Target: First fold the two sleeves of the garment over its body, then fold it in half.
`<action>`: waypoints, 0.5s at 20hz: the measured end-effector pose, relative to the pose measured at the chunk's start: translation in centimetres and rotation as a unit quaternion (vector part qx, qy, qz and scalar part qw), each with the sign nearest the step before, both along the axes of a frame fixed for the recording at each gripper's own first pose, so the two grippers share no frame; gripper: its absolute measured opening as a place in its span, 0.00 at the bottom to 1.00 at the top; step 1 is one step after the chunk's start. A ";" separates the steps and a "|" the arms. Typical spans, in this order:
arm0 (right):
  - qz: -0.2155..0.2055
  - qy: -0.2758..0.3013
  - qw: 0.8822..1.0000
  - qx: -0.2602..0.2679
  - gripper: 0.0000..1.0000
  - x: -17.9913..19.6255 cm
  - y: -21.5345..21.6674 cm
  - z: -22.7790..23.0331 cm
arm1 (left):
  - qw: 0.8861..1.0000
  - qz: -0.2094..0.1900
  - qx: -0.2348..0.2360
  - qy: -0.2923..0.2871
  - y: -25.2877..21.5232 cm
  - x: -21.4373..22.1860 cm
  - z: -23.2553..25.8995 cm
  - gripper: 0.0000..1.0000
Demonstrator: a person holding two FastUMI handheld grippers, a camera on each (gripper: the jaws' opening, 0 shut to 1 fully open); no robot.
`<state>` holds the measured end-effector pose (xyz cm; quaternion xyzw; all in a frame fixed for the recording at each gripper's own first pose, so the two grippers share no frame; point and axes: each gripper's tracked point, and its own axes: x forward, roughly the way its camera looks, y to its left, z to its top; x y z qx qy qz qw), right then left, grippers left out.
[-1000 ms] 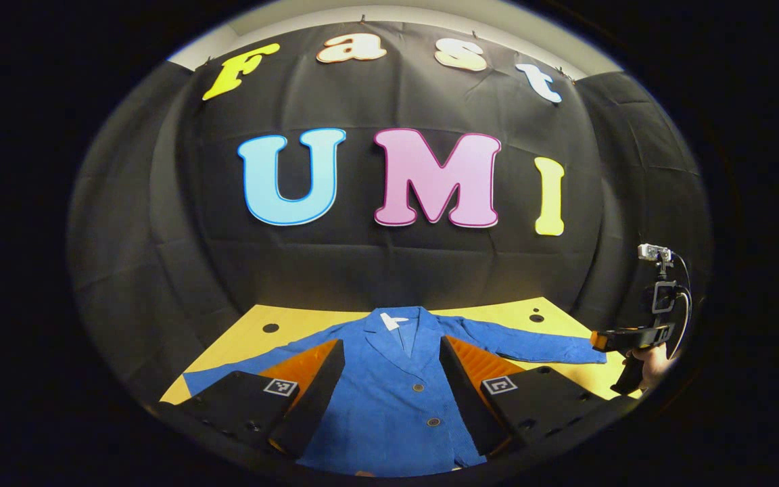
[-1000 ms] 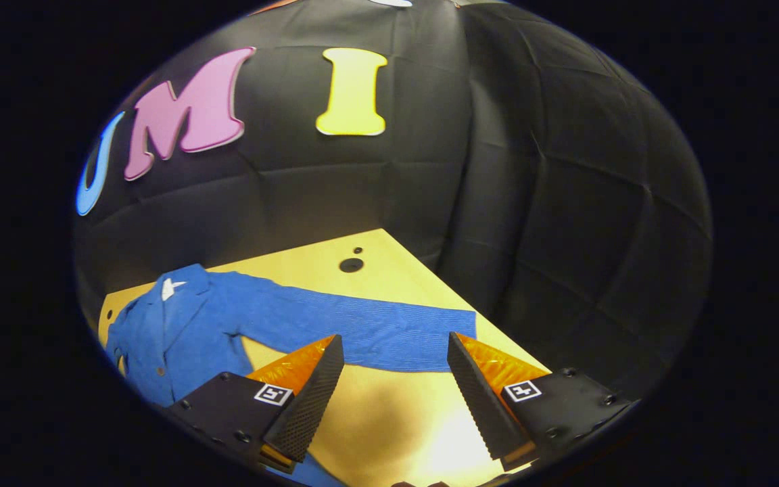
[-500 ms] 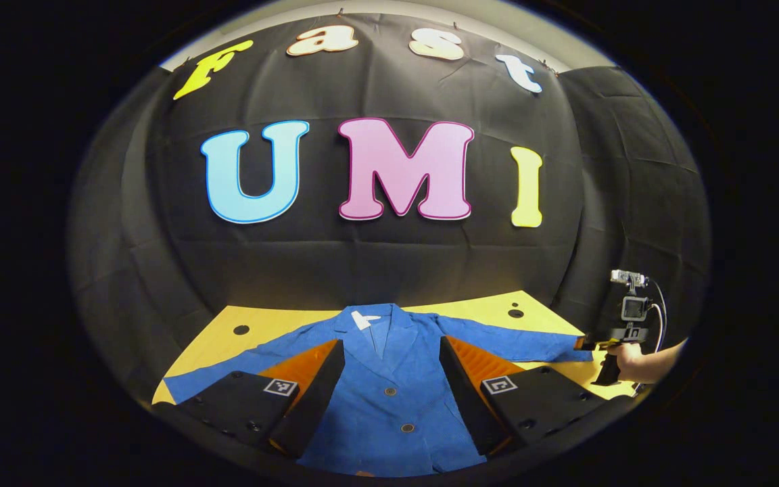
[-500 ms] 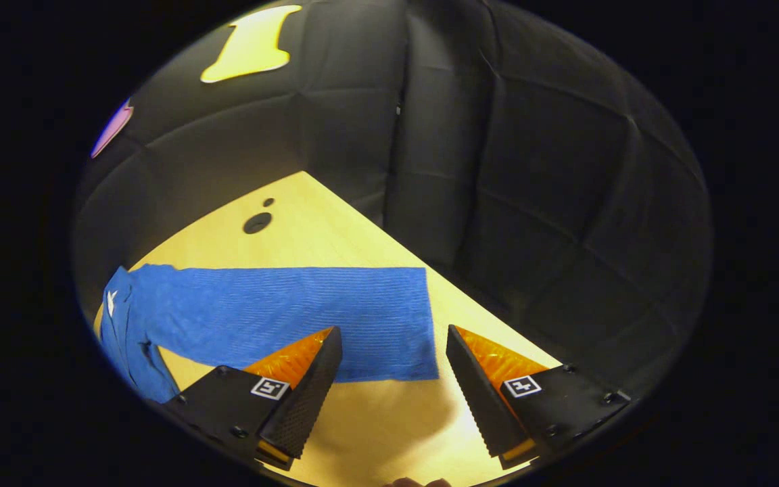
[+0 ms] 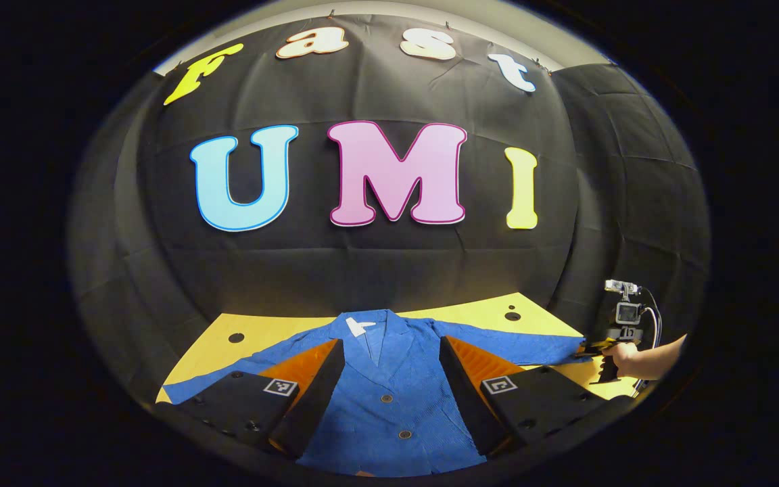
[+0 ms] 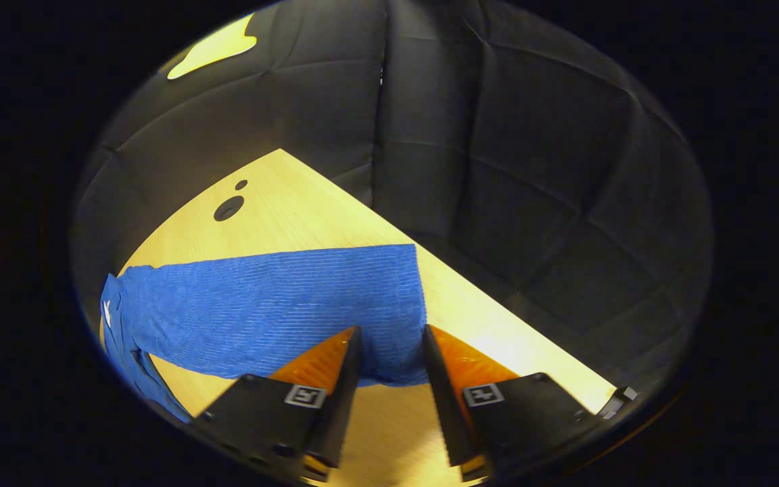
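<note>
While your right gripper sits low over the cuff end of the blue ribbed-fabric jacket's sleeve, its jaws are partway together, straddling the cuff's near edge. I can't tell if the pads are actually pressing cloth yet, so treat it as not gripped. From the left gripper view you can see that same tool and your hand out at the tip of that sleeve.

Your left gripper hovers wide open above the jacket's front, holding nothing, with the buttons and the lapels between its fingers.

Moving outward: the jacket lies face up and flat on the yellow wooden table, collar toward the black cloth wall, both sleeves spread out sideways. Neither sleeve is folded over yet, so you're at the very start of step one.

On handling, my guess is this thing is soft and floppy with a bit of weight. The ribbed weave should give the pads decent friction, so slipping isn't the big worry. Drooping and dragging is. Take the sleeve right at the cuff, biting in past the hem so you hold both layers, not just the top one. Lift enough to clear the table before you swing it across the chest, otherwise the body may get tugged out of line.
</note>
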<state>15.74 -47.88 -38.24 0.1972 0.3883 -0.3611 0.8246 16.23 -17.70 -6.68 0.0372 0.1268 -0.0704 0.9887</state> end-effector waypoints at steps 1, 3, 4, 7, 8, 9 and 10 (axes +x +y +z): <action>-0.007 0.008 1.000 0.000 0.31 0.2 0.1 0.0 | 1.000 -0.002 0.003 0.001 -0.1 -0.2 0.1 0.81; -0.013 0.014 1.000 -0.004 0.06 0.7 0.2 -0.3 | 1.000 -0.005 0.012 0.002 -0.1 -0.7 0.3 0.81; -0.002 0.014 1.000 -0.004 0.04 0.7 0.4 0.1 | 1.000 -0.006 0.015 0.003 0.0 -1.0 0.3 0.81; -0.004 0.014 1.000 -0.003 0.01 0.3 0.3 0.1 | 1.000 -0.008 0.015 0.007 0.2 -1.5 0.3 0.81; -0.012 0.011 1.000 -0.007 0.00 0.0 0.0 0.4 | 1.000 -0.008 0.012 0.009 0.3 -1.6 0.2 0.81; -0.019 0.004 1.000 -0.011 0.01 0.0 -0.3 1.0 | 1.000 -0.007 0.010 0.010 0.4 -1.7 0.1 0.81; -0.024 -0.006 1.000 -0.016 0.01 0.0 -0.5 1.8 | 1.000 -0.004 0.008 0.008 0.7 -1.7 0.2 0.81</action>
